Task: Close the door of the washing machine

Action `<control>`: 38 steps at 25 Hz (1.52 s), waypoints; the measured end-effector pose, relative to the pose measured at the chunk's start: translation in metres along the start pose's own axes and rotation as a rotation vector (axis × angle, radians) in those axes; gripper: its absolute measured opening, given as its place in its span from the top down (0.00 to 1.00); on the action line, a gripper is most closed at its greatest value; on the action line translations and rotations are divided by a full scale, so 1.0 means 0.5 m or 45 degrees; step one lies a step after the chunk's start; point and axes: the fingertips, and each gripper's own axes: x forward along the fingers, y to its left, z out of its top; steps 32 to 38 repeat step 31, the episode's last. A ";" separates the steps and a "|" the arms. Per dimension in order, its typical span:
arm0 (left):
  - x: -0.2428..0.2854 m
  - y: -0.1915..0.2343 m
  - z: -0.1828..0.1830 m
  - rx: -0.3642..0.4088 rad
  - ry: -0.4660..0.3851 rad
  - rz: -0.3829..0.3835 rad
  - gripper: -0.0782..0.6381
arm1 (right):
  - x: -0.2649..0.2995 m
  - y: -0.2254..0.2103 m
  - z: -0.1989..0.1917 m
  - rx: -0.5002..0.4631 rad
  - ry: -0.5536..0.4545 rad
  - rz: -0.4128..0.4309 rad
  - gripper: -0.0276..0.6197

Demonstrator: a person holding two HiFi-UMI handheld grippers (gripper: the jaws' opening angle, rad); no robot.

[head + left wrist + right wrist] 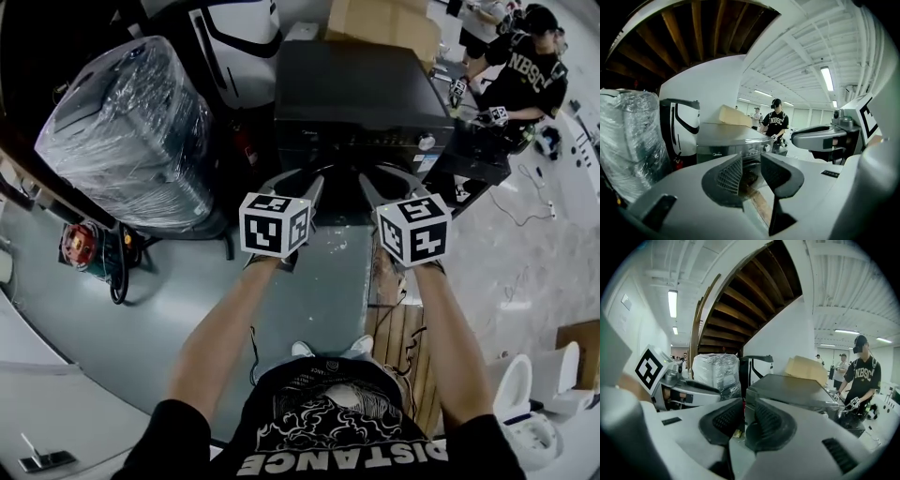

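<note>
Nearest to me are the left forearm (230, 333) and the right forearm (455, 337), both stretched forward side by side toward the washing machine (361, 89). The left tongs (751, 161) and the right tongs (747, 408) point at the front of the machine and a little downward. Each pair is only partly open, with a narrow gap between the pads, and holds nothing. The washing machine stands just ahead of both tongs, but they cover its front. Through the left gap I see only a small piece below the control panel (722, 151), so I cannot tell whether the door is shut or hangs open. I judge that this fits two stages: the tongs are coming in to push an open door, or they are leaving a door that is already pressed shut. Either way, what is needed next is a clear look at the door.
</note>
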 end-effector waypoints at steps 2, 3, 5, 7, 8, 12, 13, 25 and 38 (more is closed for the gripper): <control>-0.034 0.014 -0.003 0.003 0.002 0.016 0.72 | -0.005 0.032 0.003 0.055 -0.021 -0.007 0.84; -0.049 0.019 -0.003 -0.002 -0.001 0.020 0.74 | -0.006 0.047 0.006 0.083 -0.032 -0.010 0.85; -0.077 0.026 0.001 0.015 -0.007 0.023 0.76 | -0.008 0.075 0.015 0.114 -0.050 -0.013 0.88; -0.100 0.033 0.007 0.061 -0.012 0.028 0.79 | -0.013 0.097 0.025 0.114 -0.063 -0.022 0.92; -0.110 0.036 0.011 0.075 -0.021 0.029 0.80 | -0.017 0.104 0.030 0.114 -0.071 -0.028 0.92; -0.137 0.047 0.017 0.125 -0.047 0.040 0.82 | -0.026 0.120 0.048 0.117 -0.100 -0.051 0.92; -0.141 0.050 0.012 0.140 -0.045 0.041 0.82 | -0.027 0.124 0.050 0.109 -0.102 -0.056 0.92; -0.175 0.111 0.011 0.151 -0.059 0.108 0.83 | -0.025 0.141 0.054 0.091 -0.113 -0.073 0.92; -0.174 0.124 0.016 0.151 -0.063 0.112 0.83 | -0.016 0.145 0.061 0.091 -0.127 -0.068 0.92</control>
